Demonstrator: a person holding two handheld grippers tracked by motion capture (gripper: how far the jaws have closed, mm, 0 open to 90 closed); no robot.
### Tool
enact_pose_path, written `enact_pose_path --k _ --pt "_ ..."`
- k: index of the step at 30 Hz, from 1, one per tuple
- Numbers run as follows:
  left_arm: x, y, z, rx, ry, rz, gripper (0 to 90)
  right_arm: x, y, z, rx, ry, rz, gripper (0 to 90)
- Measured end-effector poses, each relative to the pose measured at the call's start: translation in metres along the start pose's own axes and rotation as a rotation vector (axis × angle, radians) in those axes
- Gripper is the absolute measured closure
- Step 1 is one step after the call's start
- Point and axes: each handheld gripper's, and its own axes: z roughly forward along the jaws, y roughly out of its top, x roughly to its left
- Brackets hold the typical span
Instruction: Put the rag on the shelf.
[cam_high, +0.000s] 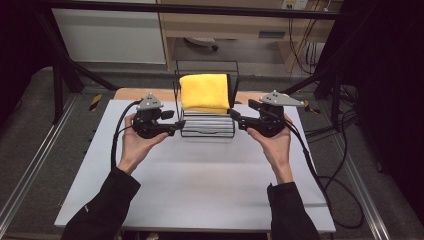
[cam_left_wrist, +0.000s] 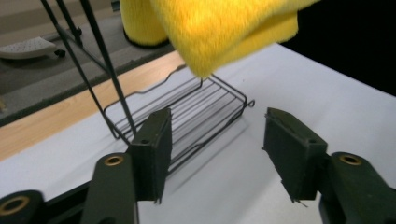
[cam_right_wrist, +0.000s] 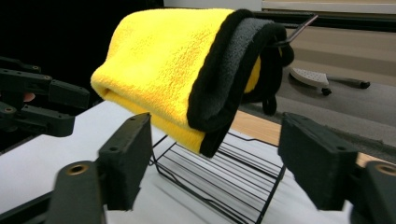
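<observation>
Yellow microfibre towel (cam_high: 205, 92) draped over top bar of black wire rack (cam_high: 207, 125), folded, black-edged grey reverse side showing at its right end (cam_right_wrist: 233, 70). Hanging free above rack's wire shelf (cam_left_wrist: 187, 116); lower corner clear of shelf, not touching it. Rack standing at far middle of white table (cam_high: 200, 185), near wooden strip along the far edge.

Left gripper (cam_high: 176, 125) held level at rack's left side, jaws parted, nothing between them; pads (cam_left_wrist: 156, 149) apart from towel and from rack wire. Right gripper (cam_high: 234, 119) held level at rack's right side, jaws likewise parted and empty; pads (cam_right_wrist: 128, 158) short of towel's hanging edge. Both aimed inward at the rack, towel between them but in neither grasp.

Judgement on progress: hanging of towel appears done, cloth seated over bar and holding by its own weight, both claws released. Remaining, as far as can be told: withdrawal of both grippers from rack; possibly minor straightening, right end bunched thicker than left. No sign of slippage. No other items on table.
</observation>
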Motion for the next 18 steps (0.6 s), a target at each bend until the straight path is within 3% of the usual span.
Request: enact_pose_path --k 4,7,18 --pt "0.002 -0.019 -0.003 0.021 -0.007 -0.002 32.1 -0.003 -0.009 -0.006 0.006 -0.006 -0.018 16.4" --pt "0.004 -0.035 -0.006 0.047 -0.019 -0.003 25.2 -0.006 -0.018 -0.01 0.015 0.009 -0.005 12.7" --pt "0.009 -0.081 -0.02 0.069 0.009 -0.024 9.9 -0.018 -0.058 -0.021 0.087 0.027 0.021 5.8"
